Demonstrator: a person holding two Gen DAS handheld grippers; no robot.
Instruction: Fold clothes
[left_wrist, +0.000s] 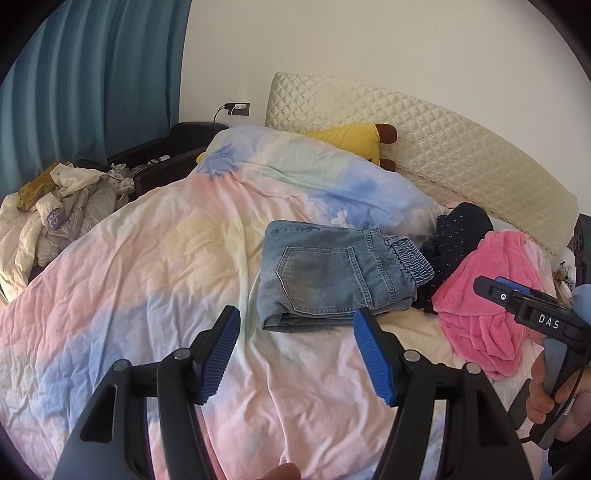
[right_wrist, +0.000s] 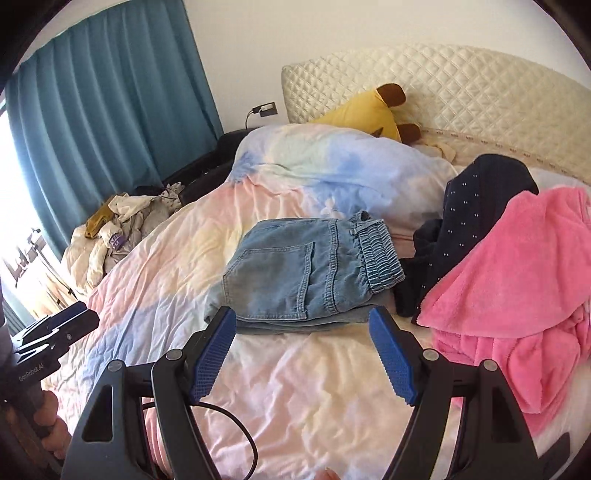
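Both the left gripper and right gripper gape wide, empty. Right of the folded jeans lies the pink fleece: soft, light, floppy; best pinched at an edge.

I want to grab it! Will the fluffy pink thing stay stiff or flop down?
The pink garment lies crumpled in loose folds, so it would probably droop. Its fleecy surface probably grips well. It looks light, though bulky.
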